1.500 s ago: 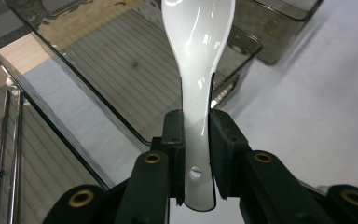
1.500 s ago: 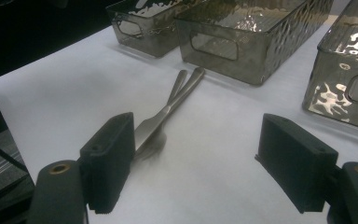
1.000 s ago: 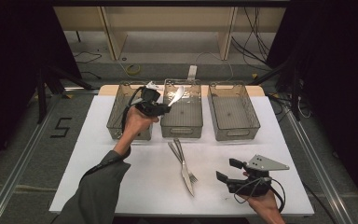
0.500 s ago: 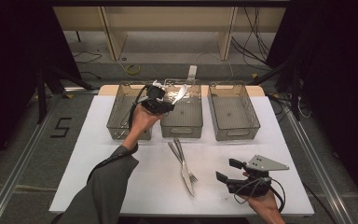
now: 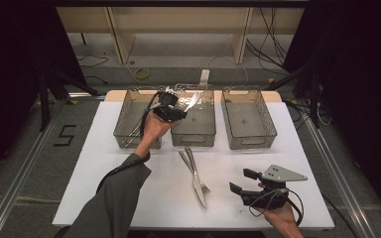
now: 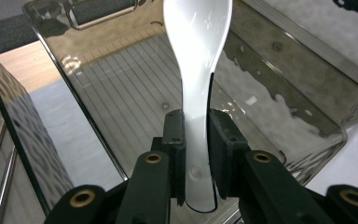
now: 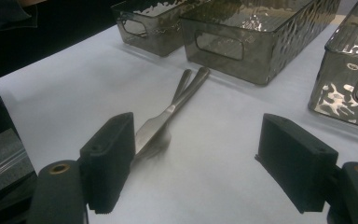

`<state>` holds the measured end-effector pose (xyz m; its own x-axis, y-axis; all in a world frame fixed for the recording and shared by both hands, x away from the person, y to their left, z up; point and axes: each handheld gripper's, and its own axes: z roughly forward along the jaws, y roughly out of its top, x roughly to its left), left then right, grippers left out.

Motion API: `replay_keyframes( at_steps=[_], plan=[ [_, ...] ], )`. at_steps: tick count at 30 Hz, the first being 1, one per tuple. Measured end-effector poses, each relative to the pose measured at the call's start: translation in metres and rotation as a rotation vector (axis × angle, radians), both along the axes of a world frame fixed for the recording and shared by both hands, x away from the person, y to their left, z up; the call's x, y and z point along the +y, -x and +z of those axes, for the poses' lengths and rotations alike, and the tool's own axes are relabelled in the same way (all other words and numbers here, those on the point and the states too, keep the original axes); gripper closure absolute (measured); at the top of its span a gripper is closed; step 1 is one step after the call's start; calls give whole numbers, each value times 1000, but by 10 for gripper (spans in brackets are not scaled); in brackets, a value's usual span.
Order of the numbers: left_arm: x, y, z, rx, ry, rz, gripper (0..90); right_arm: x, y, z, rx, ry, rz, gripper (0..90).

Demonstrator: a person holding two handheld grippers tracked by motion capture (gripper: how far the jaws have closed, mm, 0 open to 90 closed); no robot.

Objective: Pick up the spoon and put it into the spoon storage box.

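Spoon (image 6: pixel 196 60), white plastic, is being clamped by the left gripper (image 5: pixel 171 106) over the middle bin (image 5: pixel 194 130). Right gripper (image 5: pixel 243 181) is being held with jaws apart near the knife (image 5: pixel 194 178) and fork (image 5: pixel 203 187). "5" (image 5: pixel 65 135) is being read on the floor.

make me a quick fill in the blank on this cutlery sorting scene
1. The left hand-held gripper is shut on a white ____.
2. The spoon hangs over the ____ of the three bins.
3. On the table a knife and a ____ lie together.
4. The right hand-held gripper has its jaws ____.

Missing words: spoon; middle; fork; open
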<state>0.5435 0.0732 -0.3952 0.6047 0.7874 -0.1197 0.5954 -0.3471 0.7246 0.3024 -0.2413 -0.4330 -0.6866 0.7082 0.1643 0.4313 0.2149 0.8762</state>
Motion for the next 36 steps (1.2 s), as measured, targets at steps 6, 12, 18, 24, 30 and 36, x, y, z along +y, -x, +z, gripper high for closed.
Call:
replay_keyframes(
  at_steps=[6,12,18,24,30,36],
  plan=[
    [-5,-2,-4,8,-14,3,769,0,0,0,1,1,2,281],
    [-9,-2,-2,1,-15,-9,877,1,0,0,3,1,3,281],
    [-15,-4,2,-7,-14,2,416,1,0,0,7,3,5,281],
    [-16,-1,5,20,-11,-32,298,1,0,-1,8,4,6,280],
    [-10,5,13,20,2,-39,261,1,0,-1,8,3,4,280],
    [0,14,20,47,8,-49,239,1,0,-1,11,4,5,280]
  ],
)
